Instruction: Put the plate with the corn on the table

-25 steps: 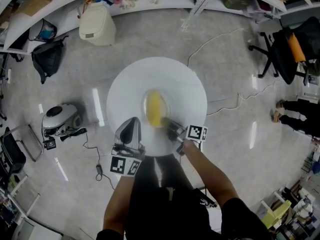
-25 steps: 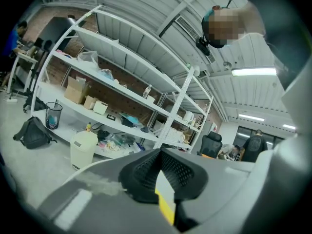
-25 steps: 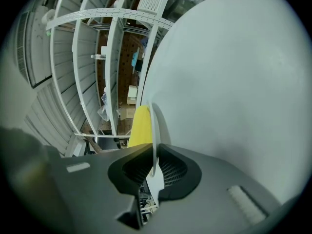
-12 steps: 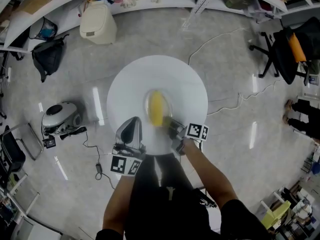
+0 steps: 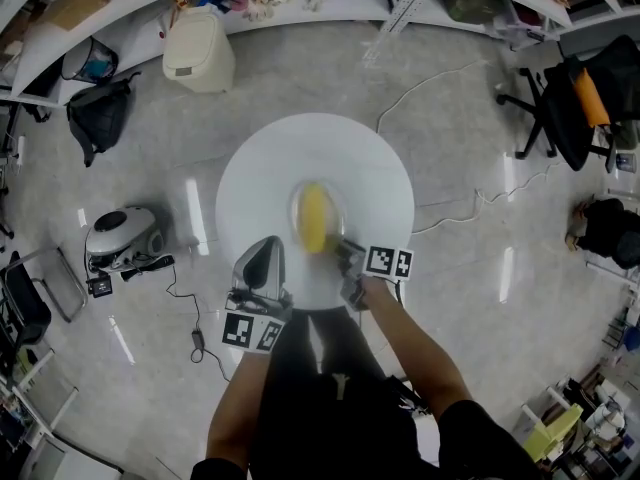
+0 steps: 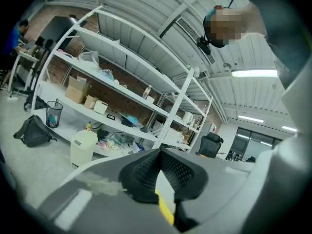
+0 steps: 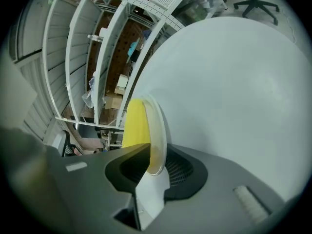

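On round table (image 5: 255,183), clear plate (image 5: 295,213), yellow corn (image 5: 315,218)

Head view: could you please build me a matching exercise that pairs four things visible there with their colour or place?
Things:
1. corn
2. plate
3. table
4. bin

Colour or place:
A. cream, standing on the floor near the shelves
B. yellow, lying on the plate
C. white and round, right in front of the person
D. clear, under the corn near the table's middle

Pairs: 1-B, 2-D, 3-C, 4-A
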Motion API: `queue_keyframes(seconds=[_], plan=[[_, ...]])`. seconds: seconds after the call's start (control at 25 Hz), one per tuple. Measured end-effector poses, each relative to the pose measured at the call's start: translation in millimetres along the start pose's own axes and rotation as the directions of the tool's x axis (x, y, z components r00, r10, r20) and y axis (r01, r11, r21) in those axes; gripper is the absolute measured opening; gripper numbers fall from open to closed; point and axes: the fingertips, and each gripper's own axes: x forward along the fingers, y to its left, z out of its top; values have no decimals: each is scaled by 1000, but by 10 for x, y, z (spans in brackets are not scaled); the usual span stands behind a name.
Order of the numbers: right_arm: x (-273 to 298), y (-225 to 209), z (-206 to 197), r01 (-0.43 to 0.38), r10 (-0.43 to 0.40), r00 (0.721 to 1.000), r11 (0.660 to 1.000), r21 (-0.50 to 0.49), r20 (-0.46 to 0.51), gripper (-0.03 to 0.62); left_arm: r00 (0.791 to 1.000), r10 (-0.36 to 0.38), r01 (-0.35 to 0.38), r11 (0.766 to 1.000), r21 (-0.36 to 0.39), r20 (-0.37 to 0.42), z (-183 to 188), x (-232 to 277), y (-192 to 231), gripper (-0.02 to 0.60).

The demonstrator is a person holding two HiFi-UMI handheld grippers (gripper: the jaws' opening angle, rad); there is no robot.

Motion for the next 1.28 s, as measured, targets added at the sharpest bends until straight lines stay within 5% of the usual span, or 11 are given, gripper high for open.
queue_keyframes(seconds=[1.28], plan=[[-115,-22,-36,47,-72,990,978,-201,-123,164,1000,3,-3,1000,-16,11,22,-92,-18,3]])
